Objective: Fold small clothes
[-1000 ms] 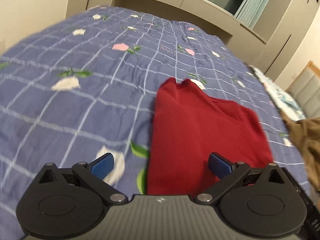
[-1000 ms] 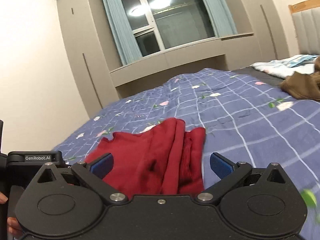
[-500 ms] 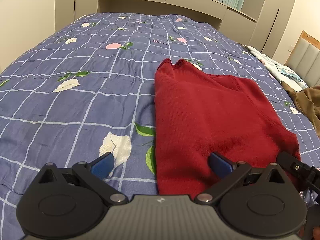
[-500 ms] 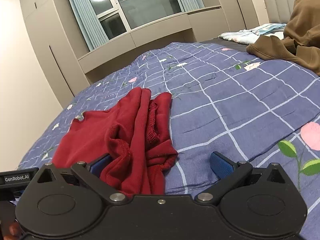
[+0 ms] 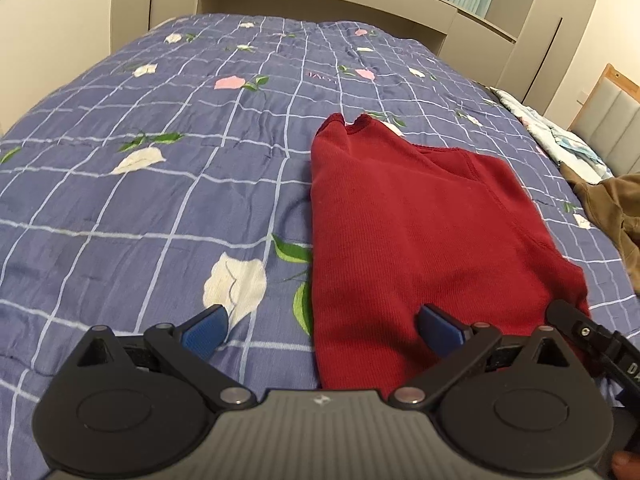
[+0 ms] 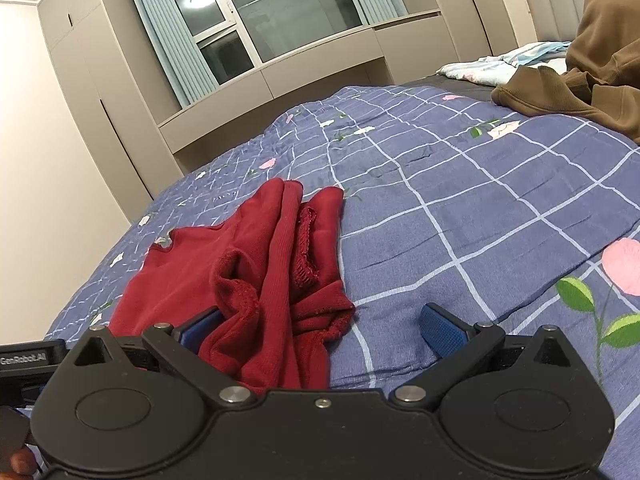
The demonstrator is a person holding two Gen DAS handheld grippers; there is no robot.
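A dark red knit garment (image 5: 416, 224) lies on the blue checked bedspread (image 5: 160, 184). In the left wrist view it is mostly flat, with its near left corner between my open left gripper's (image 5: 320, 326) blue fingers. In the right wrist view the same garment (image 6: 256, 264) is bunched into folds at its near right corner. My right gripper (image 6: 320, 326) is open, with that bunched corner lying between its fingers, close to the left one. Neither gripper holds anything. The right gripper's body (image 5: 588, 332) shows at the left view's right edge.
A brown garment (image 6: 580, 76) lies heaped at the bed's right side, with a light patterned cloth (image 6: 504, 60) behind it. A padded headboard (image 5: 608, 120) is on the far right. Cabinets and a window (image 6: 280, 12) stand beyond the bed's far edge.
Both grippers have lowered and moved closer to the red garment's near edge. The right gripper has dropped most, and the bunched corner now lies between its fingers. Both stay open.
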